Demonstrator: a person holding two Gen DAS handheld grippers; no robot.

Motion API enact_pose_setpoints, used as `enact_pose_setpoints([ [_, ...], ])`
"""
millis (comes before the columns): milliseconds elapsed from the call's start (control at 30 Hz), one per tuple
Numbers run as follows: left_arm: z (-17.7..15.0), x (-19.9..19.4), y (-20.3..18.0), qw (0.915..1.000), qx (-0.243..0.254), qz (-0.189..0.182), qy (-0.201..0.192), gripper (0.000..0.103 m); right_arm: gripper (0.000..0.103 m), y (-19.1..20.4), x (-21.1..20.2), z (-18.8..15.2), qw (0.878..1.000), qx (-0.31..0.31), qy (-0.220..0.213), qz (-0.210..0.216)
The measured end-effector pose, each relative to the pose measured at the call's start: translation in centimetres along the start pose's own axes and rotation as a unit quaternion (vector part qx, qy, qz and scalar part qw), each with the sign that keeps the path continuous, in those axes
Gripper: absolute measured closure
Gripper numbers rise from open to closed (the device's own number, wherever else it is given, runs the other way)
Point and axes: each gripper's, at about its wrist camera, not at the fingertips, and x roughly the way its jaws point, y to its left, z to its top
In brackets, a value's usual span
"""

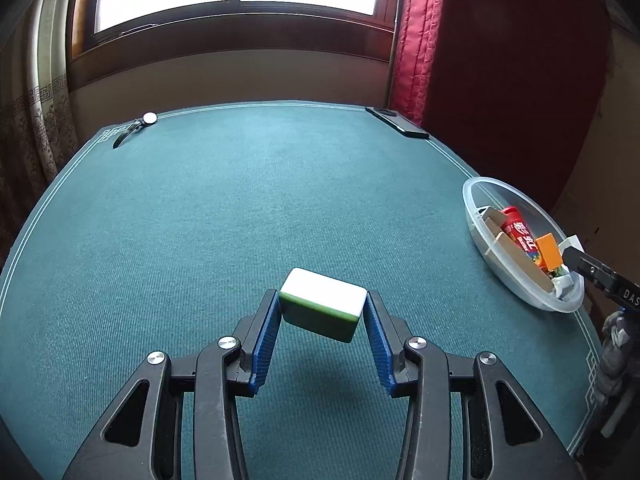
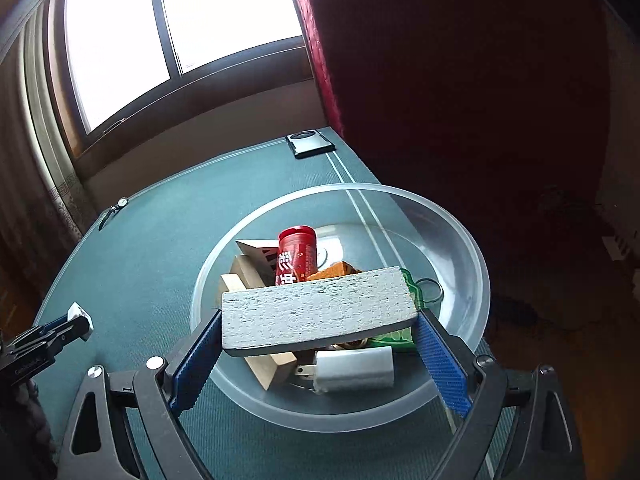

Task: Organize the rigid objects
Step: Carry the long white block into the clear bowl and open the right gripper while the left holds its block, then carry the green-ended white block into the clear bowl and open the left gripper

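My left gripper (image 1: pixel 323 312) is shut on a white and green mahjong tile (image 1: pixel 323 305), held a little above the green table mat. My right gripper (image 2: pixel 320 320) is shut on a grey flat block (image 2: pixel 316 312) and holds it over the clear plastic bowl (image 2: pixel 460 248). The bowl holds a red can (image 2: pixel 298 254), an orange block (image 2: pixel 334 270), wooden pieces (image 2: pixel 248 272), a white charger plug (image 2: pixel 354 368) and a green item (image 2: pixel 420 292). In the left wrist view the bowl (image 1: pixel 480 200) sits at the table's right edge, with the right gripper's finger (image 1: pixel 596 272) over it.
A dark phone (image 1: pixel 398 122) lies at the far right corner of the mat; it also shows in the right wrist view (image 2: pixel 310 142). A wristwatch (image 1: pixel 138 126) lies at the far left corner. A window and a red curtain (image 1: pixel 416 40) stand behind the table.
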Motion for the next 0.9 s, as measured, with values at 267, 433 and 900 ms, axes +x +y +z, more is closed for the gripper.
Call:
enact_pose_setpoints([
  [267, 0.8, 0.5, -2.7, 0.9998, 0.017, -0.014, -0.002, 0.059, 0.008, -1.5, 0.3, -0.5, 1.000, 0.014, 0.006, 0.003],
  [433, 1.2, 1.1, -4.1, 0.9995, 0.023, -0.021, 0.000, 0.059, 0.007, -1.9, -0.2, -0.6, 1.000, 0.016, -0.006, -0.001],
  [900, 2.6, 1.8, -8.2, 0.9971, 0.053, -0.055, -0.002, 0.059, 0.007, -2.7, -2.4, -1.0, 0.998, -0.001, -0.049, -0.030],
])
